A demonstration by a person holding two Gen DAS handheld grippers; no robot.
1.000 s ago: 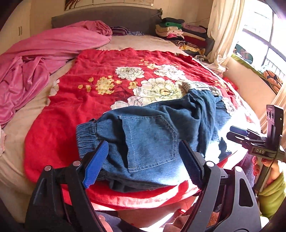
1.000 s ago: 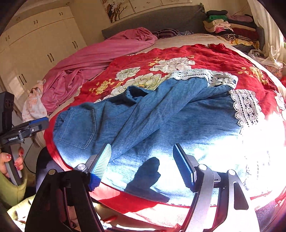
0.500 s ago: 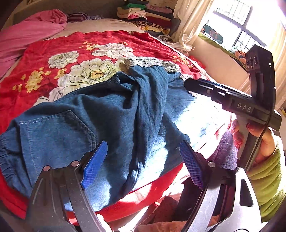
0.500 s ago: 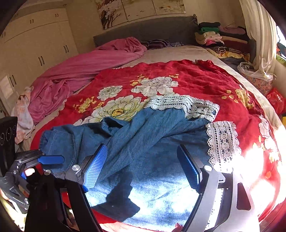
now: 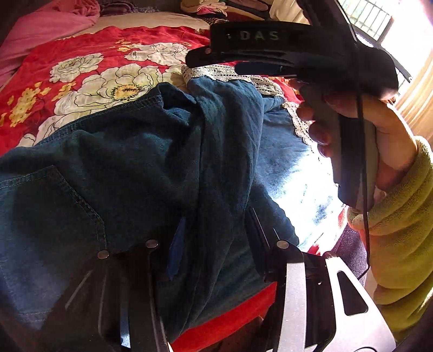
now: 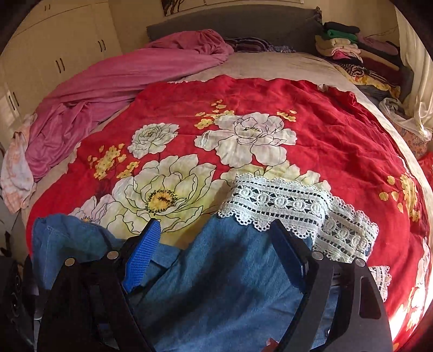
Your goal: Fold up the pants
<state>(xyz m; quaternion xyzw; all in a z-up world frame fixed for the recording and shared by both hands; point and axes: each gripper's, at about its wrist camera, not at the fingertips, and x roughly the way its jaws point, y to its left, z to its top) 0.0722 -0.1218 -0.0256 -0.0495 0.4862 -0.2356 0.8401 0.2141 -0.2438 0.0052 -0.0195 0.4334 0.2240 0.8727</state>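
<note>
Blue denim pants [image 5: 121, 162] with white lace hems [image 6: 284, 200] lie crumpled on a red floral quilt [image 6: 324, 121]. My left gripper [image 5: 216, 238] is low on the near side of the pants, beside the back pocket [image 5: 40, 216]. Its jaws are closing, and a raised fold of denim fills the gap and touches both pads. My right gripper [image 6: 213, 224] stands open over a leg, just short of the lace hem, with only flat denim below it. In the left wrist view the right gripper [image 5: 216, 63] crosses the top, held by a hand [image 5: 379, 140] in a green sleeve.
A pink sheet [image 6: 108, 89] is bunched at the bed's far left. Stacked folded clothes [image 6: 346, 46] sit at the far right by the grey headboard [image 6: 230, 21]. Cream wardrobe doors [image 6: 54, 54] stand on the left. A bright window [image 5: 373, 16] is on the right.
My left gripper came down onto the pants and its jaws narrowed around a denim fold. My right gripper swept along the leg to the lace hems and widened a little.
</note>
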